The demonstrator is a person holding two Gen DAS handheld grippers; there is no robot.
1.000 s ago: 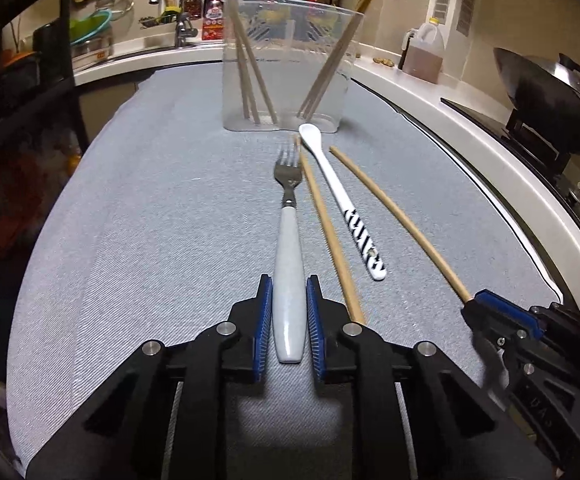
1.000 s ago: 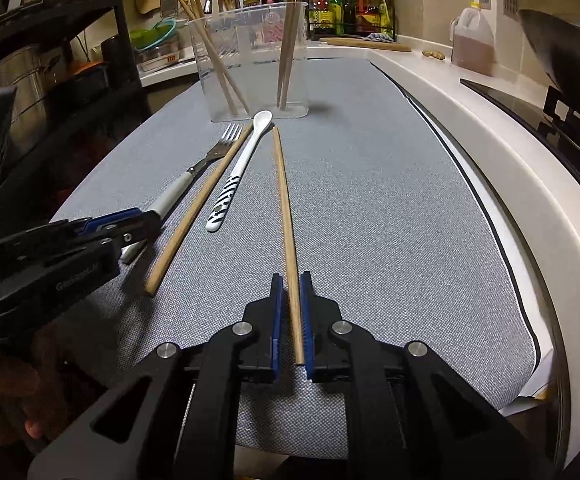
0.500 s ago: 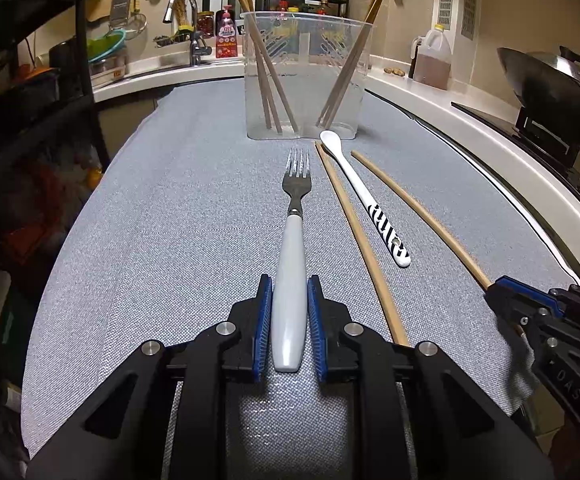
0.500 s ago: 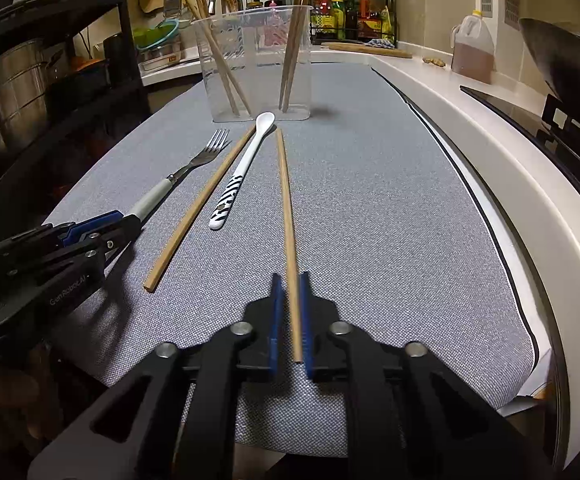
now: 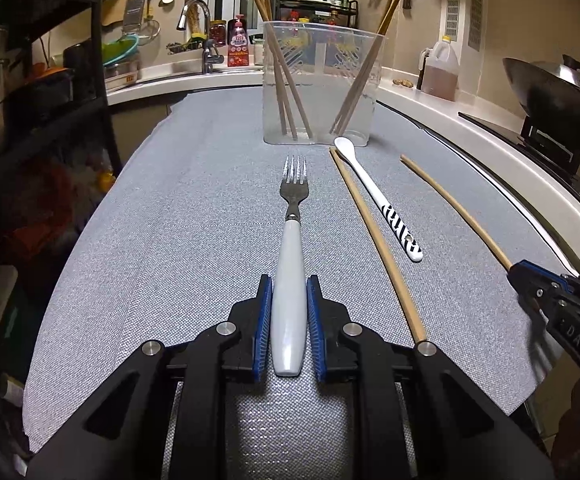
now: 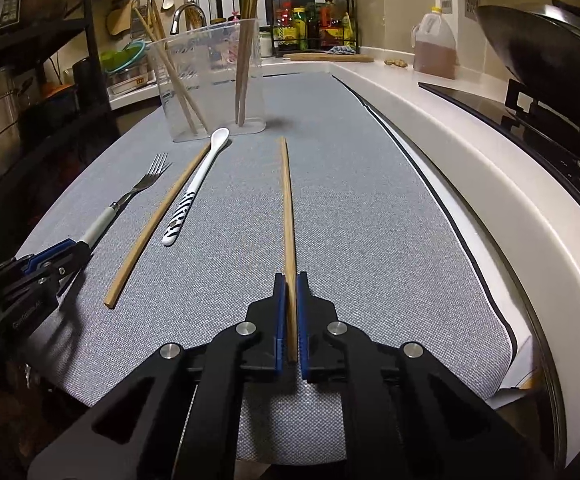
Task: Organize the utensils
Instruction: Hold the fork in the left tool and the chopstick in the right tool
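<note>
My left gripper [image 5: 288, 292] is shut on the white handle of a fork [image 5: 291, 240], which points at a clear plastic holder [image 5: 321, 84] with several chopsticks in it. My right gripper [image 6: 290, 284] is shut on a wooden chopstick [image 6: 287, 204], lifted off the mat. The right gripper also shows at the right in the left wrist view [image 5: 561, 304]. A second chopstick [image 5: 373, 236] and a white spoon with a striped handle [image 5: 377, 196] lie on the grey mat [image 5: 170, 220] between the two. The left gripper shows at the left in the right wrist view [image 6: 30, 276].
The mat covers a counter with a rounded white edge [image 6: 469, 168] on the right. A wok [image 5: 549, 96] sits on a stove beyond it. An oil jug [image 5: 439, 70], a sink tap [image 5: 200, 28] and a spice rack [image 6: 313, 20] stand at the back. A dark shelf [image 5: 42, 80] stands at the left.
Both grippers have risen and tilted up, each keeping its hold. The right chopstick has lifted and swung away from the spoon. The fork's head has come up with the left gripper.
</note>
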